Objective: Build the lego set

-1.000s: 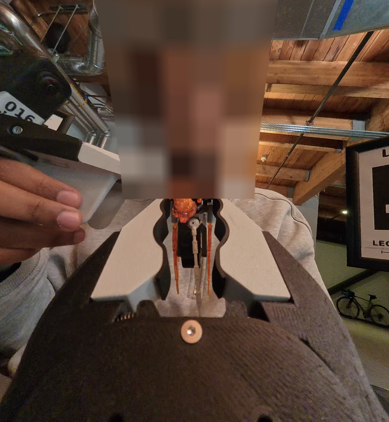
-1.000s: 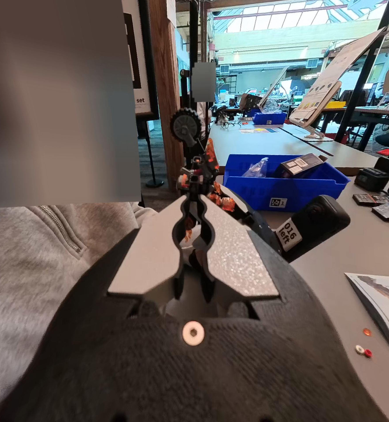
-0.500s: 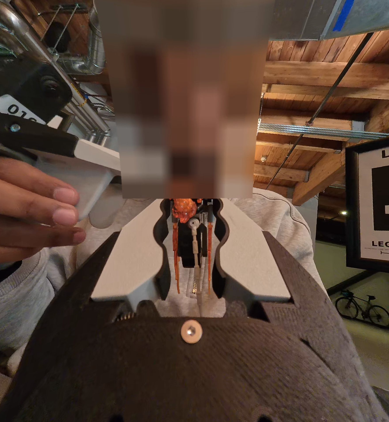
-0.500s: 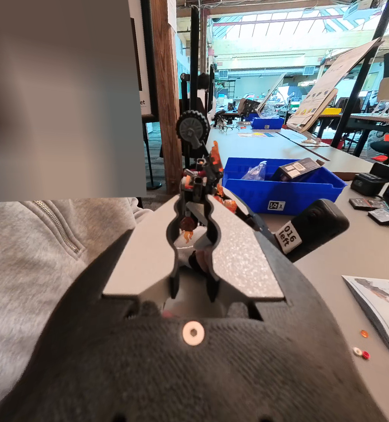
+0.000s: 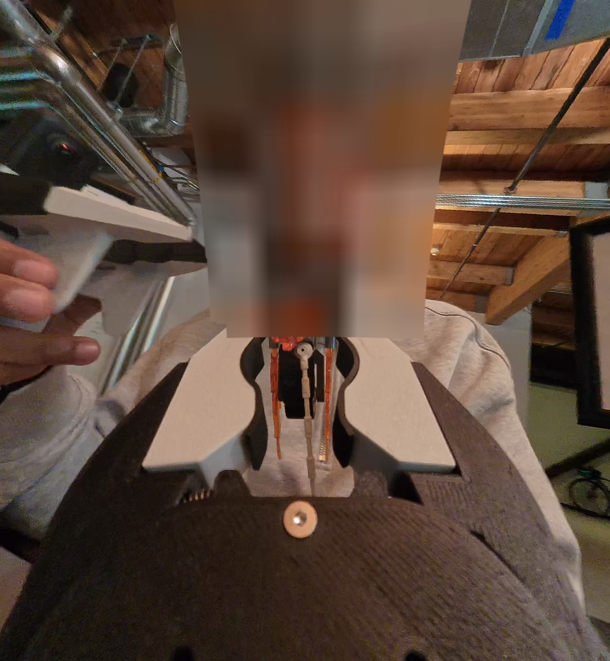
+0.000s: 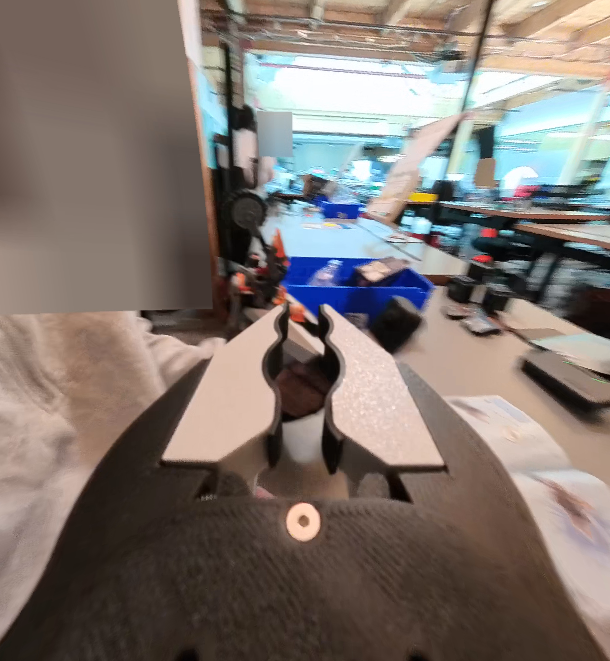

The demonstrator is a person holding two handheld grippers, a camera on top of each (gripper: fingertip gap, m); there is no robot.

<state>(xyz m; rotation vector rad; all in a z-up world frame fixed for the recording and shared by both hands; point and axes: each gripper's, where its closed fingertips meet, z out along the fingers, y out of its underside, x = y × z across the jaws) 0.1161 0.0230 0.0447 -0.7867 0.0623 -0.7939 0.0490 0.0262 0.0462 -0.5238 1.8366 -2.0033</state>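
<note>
lego model [image 5: 301, 379], a partly built black and orange piece, sits clamped between the fingers of the left hand-held gripper [image 5: 300, 361], raised off the bench toward the person's grey sweatshirt [image 5: 468, 357]; thin orange strips and a pale chain-like part hang down between the jaws. in the right wrist view the same model [image 6: 264, 275] shows just beyond the right hand-held gripper [image 6: 303, 316], with a black wheel [image 6: 245, 213] on top and orange bits lower down, all blurred. the right hand-held gripper has its jaws a little apart and nothing between them, so it reads as open and free of the model. judging by this, a fair part of the build is done: body, wheel and flame-like parts are joined. what is left cannot be told exactly, but an instruction booklet [image 6: 503, 429] lies open on the bench [image 6: 450, 343] to the right, which suggests more steps. farther back a blue bin [image 6: 353, 289] holds a small box and a clear bag. loose parts on the bench are too blurred to make out.
</note>
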